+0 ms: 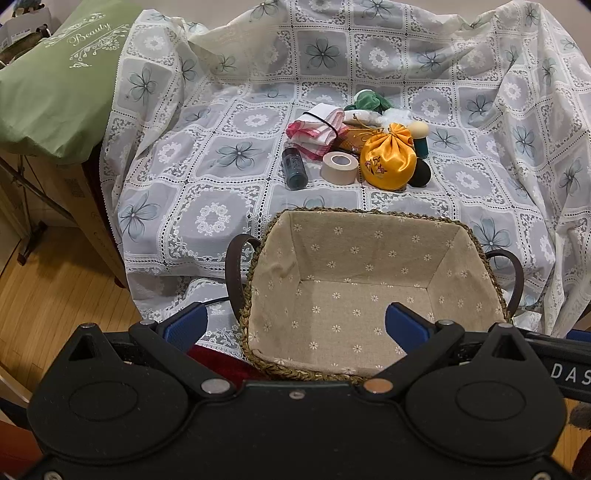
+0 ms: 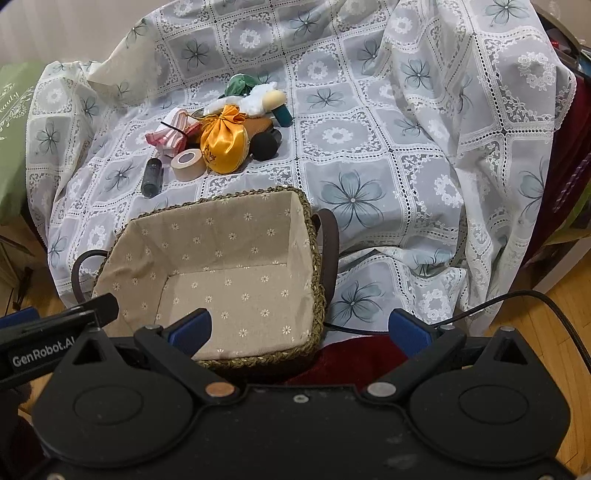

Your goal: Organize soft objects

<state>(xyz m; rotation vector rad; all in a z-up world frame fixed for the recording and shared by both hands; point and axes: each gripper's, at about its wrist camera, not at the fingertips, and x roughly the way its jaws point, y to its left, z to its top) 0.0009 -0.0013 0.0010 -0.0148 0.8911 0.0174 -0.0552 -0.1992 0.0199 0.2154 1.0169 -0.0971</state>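
You've got a white lace cloth with grey-blue flowers (image 1: 236,155) draped over the whole furniture piece, dark red fabric (image 2: 354,358) peeking out below it. Wood-plank floor (image 1: 55,295) shows lower left, a green "Beauty" pillow (image 1: 59,81) sits upper left, plain pale wall (image 2: 55,29) behind.

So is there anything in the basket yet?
No, the basket shows only its bare flowered lining, and the pouch lies outside on the cloth.

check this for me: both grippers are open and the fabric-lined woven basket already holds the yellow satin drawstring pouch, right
Not quite. The fabric-lined woven basket is empty; the yellow satin drawstring pouch lies on the lace cloth beyond it, beside the beige tape roll. Both wrist views show this. Left gripper and right gripper are indeed open.
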